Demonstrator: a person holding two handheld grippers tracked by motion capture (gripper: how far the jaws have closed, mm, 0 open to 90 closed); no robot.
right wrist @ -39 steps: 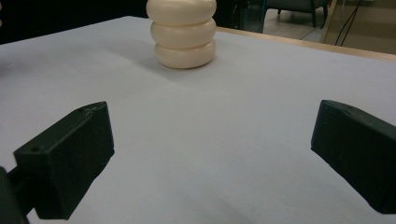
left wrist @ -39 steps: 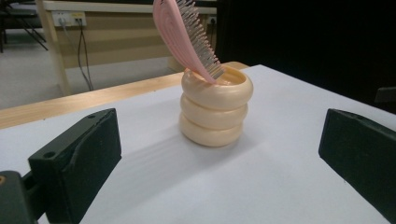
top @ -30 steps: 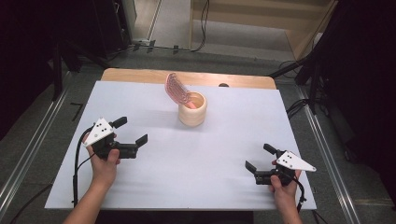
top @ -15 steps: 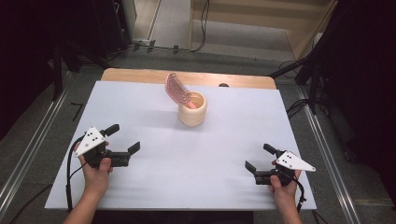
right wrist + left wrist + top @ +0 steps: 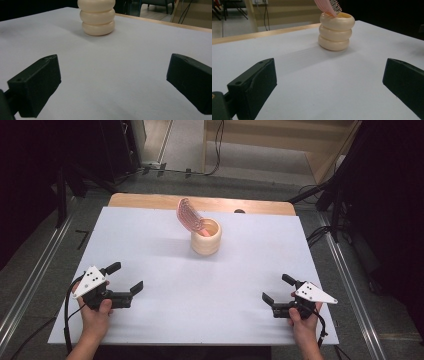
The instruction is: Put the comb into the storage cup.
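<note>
A cream ribbed cup stands upright on the white table, a little behind its middle. A pink comb-like brush leans out of the cup toward the back left. The same cup and the brush's tip appear ahead in the left gripper view. In the right gripper view the cup stands far ahead. My left gripper rests open near the front left, holding nothing. My right gripper rests open near the front right, also holding nothing.
A wooden strip runs along the table's far edge. Metal rails flank the table on both sides, and cables lie on the floor at the right. Wide bare table surface lies between the grippers and the cup.
My left gripper has drawn back toward the front left edge of the table and stays open. The right gripper, the cup and the brush have not moved.
</note>
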